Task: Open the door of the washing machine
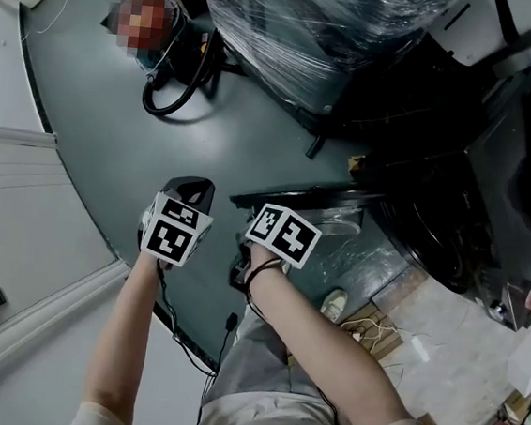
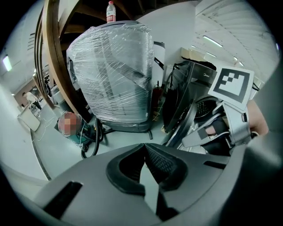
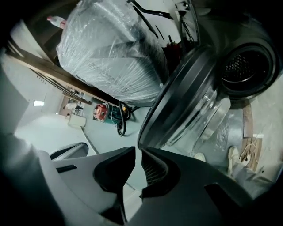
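- Head view, far left: a black hose (image 1: 177, 89) loops on the grey floor (image 1: 114, 125).
- Left gripper view: the left gripper (image 2: 144, 146) has its jaws closed tip to tip with nothing between them. It hangs over the floor, apart from the door (image 3: 190, 101).
- Farther back, toward the middle, stands a bulky thing wrapped in clear plastic film (image 1: 304, 22).
- Right gripper view: the right gripper (image 3: 138, 149) has its jaws nearly together. A narrow slit is left between the pads, only floor shows through it, and nothing is held.
- The door, a dark round rim with a clear glass bowl, stands swung wide open. The lower edge of its rim lies just beyond the right gripper's fingertips; whether it touches them I cannot tell.
- Right of the door is the washing machine (image 1: 458, 180), dark, with its drum (image 3: 247, 66) open to view.
- Below the door in the head view, a light shoe (image 1: 333, 305) rests on the floor.
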### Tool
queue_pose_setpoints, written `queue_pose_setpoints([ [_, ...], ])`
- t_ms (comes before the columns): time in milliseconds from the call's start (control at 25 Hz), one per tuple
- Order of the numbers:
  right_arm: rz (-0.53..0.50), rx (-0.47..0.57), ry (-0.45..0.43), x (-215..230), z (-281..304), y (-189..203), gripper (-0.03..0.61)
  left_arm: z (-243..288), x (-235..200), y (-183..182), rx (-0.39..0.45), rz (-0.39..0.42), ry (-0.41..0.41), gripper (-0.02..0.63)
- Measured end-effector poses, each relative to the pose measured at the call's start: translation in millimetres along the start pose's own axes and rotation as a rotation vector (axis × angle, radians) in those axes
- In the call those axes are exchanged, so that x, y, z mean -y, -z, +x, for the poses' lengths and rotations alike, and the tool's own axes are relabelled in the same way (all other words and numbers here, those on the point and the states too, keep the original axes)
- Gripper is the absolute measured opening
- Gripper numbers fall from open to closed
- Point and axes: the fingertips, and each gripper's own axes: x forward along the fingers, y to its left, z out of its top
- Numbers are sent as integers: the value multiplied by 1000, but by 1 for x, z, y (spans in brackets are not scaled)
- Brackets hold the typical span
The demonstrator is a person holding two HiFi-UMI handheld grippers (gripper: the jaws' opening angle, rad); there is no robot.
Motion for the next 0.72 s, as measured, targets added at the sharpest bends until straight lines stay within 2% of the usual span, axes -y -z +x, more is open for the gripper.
queue_pose_setpoints([
  [200, -153, 66, -34, 9, -58, -16, 60, -21, 38, -29, 40, 26, 14, 20],
  [480, -331, 212, -46, 44, -141, -61, 31, -40, 99, -95, 140, 92, 34, 20],
  [600, -372, 272, -98, 57, -183, -80, 31, -47, 130, -121, 165, 118, 47, 20],
  [720, -404, 353, -111, 77, -231, -104, 29, -59, 166, -159, 221, 157, 76, 20],
])
